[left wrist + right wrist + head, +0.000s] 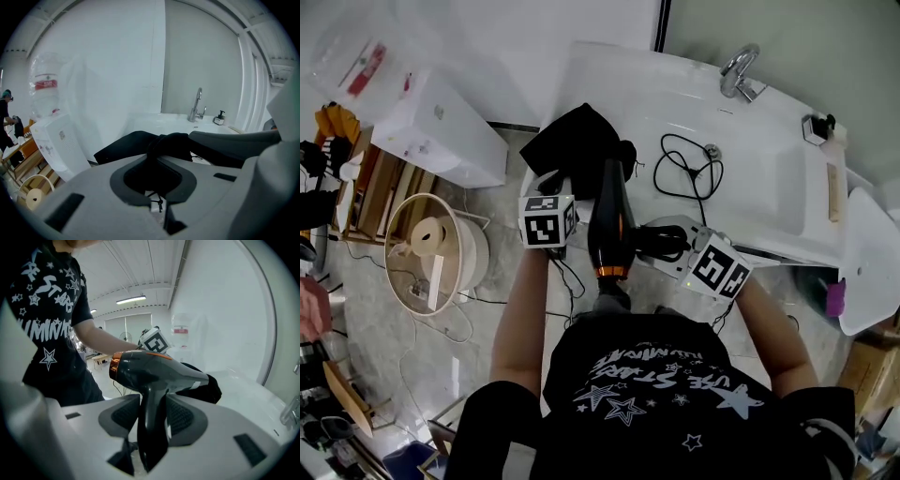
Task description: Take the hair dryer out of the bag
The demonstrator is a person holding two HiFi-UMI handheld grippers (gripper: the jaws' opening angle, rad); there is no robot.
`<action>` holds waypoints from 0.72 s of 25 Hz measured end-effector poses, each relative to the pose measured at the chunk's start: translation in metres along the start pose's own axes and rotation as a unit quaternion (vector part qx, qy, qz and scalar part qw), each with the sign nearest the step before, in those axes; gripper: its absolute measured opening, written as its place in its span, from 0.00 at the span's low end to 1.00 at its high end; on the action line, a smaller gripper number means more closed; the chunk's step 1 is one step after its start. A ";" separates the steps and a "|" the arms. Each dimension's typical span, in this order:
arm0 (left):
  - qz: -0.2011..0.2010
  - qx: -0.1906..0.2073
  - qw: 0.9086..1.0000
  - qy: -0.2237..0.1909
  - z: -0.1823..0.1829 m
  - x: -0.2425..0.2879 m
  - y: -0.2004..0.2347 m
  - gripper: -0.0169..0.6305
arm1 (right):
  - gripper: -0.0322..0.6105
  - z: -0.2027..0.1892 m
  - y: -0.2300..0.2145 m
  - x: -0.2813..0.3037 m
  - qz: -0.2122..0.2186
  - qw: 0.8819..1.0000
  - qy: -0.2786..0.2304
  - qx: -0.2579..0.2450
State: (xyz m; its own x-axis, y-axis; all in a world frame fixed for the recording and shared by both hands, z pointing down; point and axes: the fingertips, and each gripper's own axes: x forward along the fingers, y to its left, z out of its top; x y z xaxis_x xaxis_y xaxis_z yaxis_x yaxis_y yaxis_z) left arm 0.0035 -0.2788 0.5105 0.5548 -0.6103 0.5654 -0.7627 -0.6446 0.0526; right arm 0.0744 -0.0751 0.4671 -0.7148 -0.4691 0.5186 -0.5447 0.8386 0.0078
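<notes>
A white desk (773, 202) with a sunken basin stood against the wall. A chrome tap (739, 72) rose at its far edge, and a small soap pump (818, 127) sat near its right corner. Left of the desk stood a white water dispenser (441, 136), topped by a clear bottle (352, 56) with a red label. On the grey floor (487, 309) beside the dispenser sat a round white basket (474, 255) holding a tan roll (427, 236). A wooden shelf (375, 192) stood at the far left.

One dryer (609, 220), seemingly one bag (572, 141)
</notes>
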 end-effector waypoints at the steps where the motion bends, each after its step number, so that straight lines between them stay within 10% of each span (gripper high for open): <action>1: 0.006 0.000 1.000 -0.001 -0.001 -0.002 -0.001 0.05 | 0.33 0.000 0.002 -0.004 0.000 1.000 -0.004 -0.003; 12: 0.023 0.025 0.999 -0.004 -0.011 -0.022 -0.037 0.14 | 0.33 -0.001 -0.001 -0.059 -0.044 0.997 -0.060 0.010; 18: 0.014 0.031 0.999 -0.008 -0.022 -0.033 -0.067 0.35 | 0.33 -0.003 0.000 -0.081 -0.064 0.995 -0.079 0.013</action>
State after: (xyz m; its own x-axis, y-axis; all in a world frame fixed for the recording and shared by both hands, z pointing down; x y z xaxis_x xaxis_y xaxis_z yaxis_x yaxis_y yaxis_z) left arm 0.0284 -0.2053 0.5062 0.5385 -0.6358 0.5529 -0.7566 -0.6537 -0.0149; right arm 0.1337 -0.0360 0.4275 -0.6977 -0.6112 0.3737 -0.6453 0.7627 0.0425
